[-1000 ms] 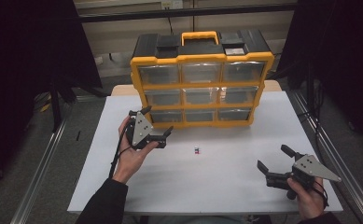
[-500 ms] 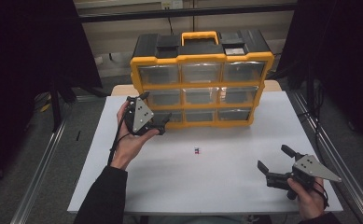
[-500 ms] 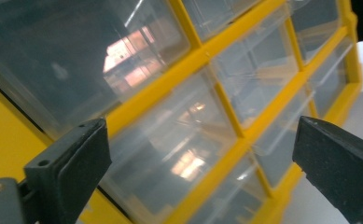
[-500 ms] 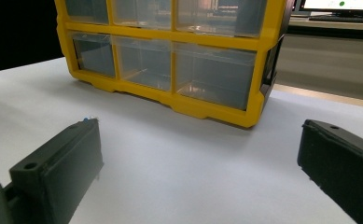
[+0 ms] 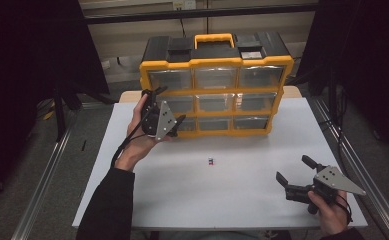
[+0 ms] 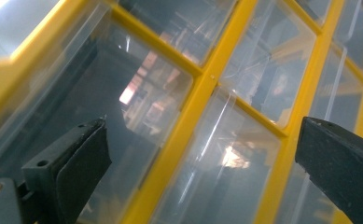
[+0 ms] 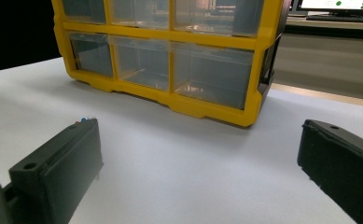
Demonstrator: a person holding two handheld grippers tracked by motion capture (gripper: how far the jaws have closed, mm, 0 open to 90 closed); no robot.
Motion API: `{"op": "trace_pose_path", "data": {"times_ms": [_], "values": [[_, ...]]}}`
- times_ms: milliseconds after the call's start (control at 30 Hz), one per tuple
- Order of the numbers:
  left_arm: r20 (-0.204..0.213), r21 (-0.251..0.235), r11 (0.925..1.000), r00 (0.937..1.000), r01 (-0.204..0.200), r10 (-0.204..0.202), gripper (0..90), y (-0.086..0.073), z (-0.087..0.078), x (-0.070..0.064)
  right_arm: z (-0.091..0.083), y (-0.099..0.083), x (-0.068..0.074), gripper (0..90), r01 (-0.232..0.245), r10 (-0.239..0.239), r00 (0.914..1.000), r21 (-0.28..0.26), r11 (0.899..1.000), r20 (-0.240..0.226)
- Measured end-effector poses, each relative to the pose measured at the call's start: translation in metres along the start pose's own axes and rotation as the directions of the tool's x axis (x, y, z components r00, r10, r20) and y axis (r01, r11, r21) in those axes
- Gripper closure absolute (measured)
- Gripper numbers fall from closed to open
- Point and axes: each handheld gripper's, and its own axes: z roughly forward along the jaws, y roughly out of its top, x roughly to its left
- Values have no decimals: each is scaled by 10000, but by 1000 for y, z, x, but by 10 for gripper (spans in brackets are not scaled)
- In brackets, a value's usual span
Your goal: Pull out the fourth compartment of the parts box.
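A yellow-and-black drawer organizer (image 5: 217, 62) with clear drawers stands at the back of the white table (image 5: 182, 200). My left gripper (image 5: 169, 105) is lifted against its left column at the middle row, open, with its jaws wide apart. In the left gripper view the gripper (image 6: 202, 172) faces the clear drawer fronts and the yellow frame (image 6: 202, 100) from very close, holding nothing. My right gripper (image 5: 294, 168) rests low near the table's front right, open and empty. From the right gripper view (image 7: 200, 172) the organizer (image 7: 207, 38) stands some way ahead.
A tiny red-and-blue item (image 5: 210, 161) lies on the table in front of the organizer, and peeks over the left jaw in the right gripper view (image 7: 81, 120). Metal rails run along both table sides. Dark curtains hang left and right.
The left hand has raised its gripper and carried it forward, from above the table's left middle up to the organizer's left drawer fronts. The right gripper has stayed in place.
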Motion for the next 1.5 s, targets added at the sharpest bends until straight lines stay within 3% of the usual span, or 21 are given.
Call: {"op": "trace_pose_path", "data": {"times_ms": [167, 433, 500, 533, 567, 633, 700, 800, 833, 1000, 1033, 1067, 1100, 1133, 1167, 1267, 1300, 1333, 1367, 1400, 1500], "values": [[-282, 494, 9884, 9890, -1435, 1450, 34, 5, 4, -6, 0, 0, 1, 0, 34, -34, 10000, 14, 10000, 1], [-845, 959, 9751, 9745, -1998, 2080, 80, -2, 7, -13, 0, 0, 0, 0, 81, -81, 10000, -28, 10000, 37], [-970, 1107, 9637, 9624, -2430, 2539, 91, -3, 8, -14, 0, 0, 1, 0, 75, -75, 10000, 16, 10000, 50], [-970, 1107, 9637, 9624, -2430, 2539, 100, -3, 8, -14, 0, 0, 1, 0, 75, -75, 10000, 16, 10000, 50], [-1072, 1421, 9567, 9568, -2542, 2702, 109, -6, 8, -18, -1, 0, 1, 0, 71, -71, 10000, 34, 10000, 20], [-1106, 1404, 9590, 9587, -2460, 2621, 134, -7, 9, -19, -1, 0, 0, 0, 97, -97, 10000, 21, 10000, 5], [-1203, 1702, 9453, 9463, -2782, 3001, 171, -8, 10, -21, -1, 0, 0, 0, 73, -73, 10000, 14, 10000, 9], [-1162, 1702, 9466, 9483, -2739, 2953, 225, -8, 10, -21, 0, -1, 0, 0, 6, -6, 10000, -3, 10000, 16], [-1111, 1838, 9330, 9365, -3095, 3325, 239, -8, 10, -23, 0, -1, -1, 0, 38, -38, 10000, -22, 10000, 35], [-1071, 1923, 9252, 9302, -3271, 3511, 335, -9, 11, -25, -1, 0, 0, 0, 53, -53, 10000, 13, 10000, 21], [-1050, 1956, 9166, 9218, -3487, 3732, 335, -10, 12, -26, -1, 0, 0, 0, 53, -53, 10000, 13, 10000, 21], [-1082, 1979, 9156, 9206, -3500, 3753, 375, -11, 12, -28, -1, 0, 0, 0, 62, -62, 10000, 17, 10000, 12], [-961, 2086, 9002, 9079, -3824, 4080, 397, -11, 12, -27, -1, 0, 0, 0, 40, -40, 10000, 32, 10000, 43], [-961, 2086, 9002, 9079, -3824, 4080, 419, -11, 12, -27, -1, 0, 0, 0, 40, -40, 10000, 32, 10000, 43], [-944, 2116, 8920, 9000, -3995, 4255, 446, -11, 12, -29, -2, 0, -1, 0, 40, -40, 9999, 38, 10000, 112], [-981, 1976, 8986, 9042, -3916, 4157, 509, -11, 14, -30, -1, 0, 0, 0, 27, -27, 9998, 19, 10000, 183], [-784, 2420, 8720, 8872, -4254, 4546, 524, -9, 12, -29, -1, 0, 0, 0, 42, -42, 9999, -10, 10000, 124], [-784, 2420, 8720, 8872, -4254, 4546, 536, -9, 12, -29, -1, 0, 0, 0, 42, -42, 9999, -10, 10000, 124], [-876, 2080, 8891, 8976, -4076, 4320, 546, -11, 15, -31, -1, 0, 0, 0, 85, -85, 9999, 4, 10000, 135], [-771, 2316, 8742, 8877, -4268, 4539, 556, -10, 14, -30, -1, 0, 0, 0, 104, -104, 9999, -3, 9999, 95], [-853, 2410, 8657, 8790, -4387, 4691, 590, -11, 15, -31, -1, 0, 0, 0, 105, -105, 9999, 8, 9999, 107]]}}
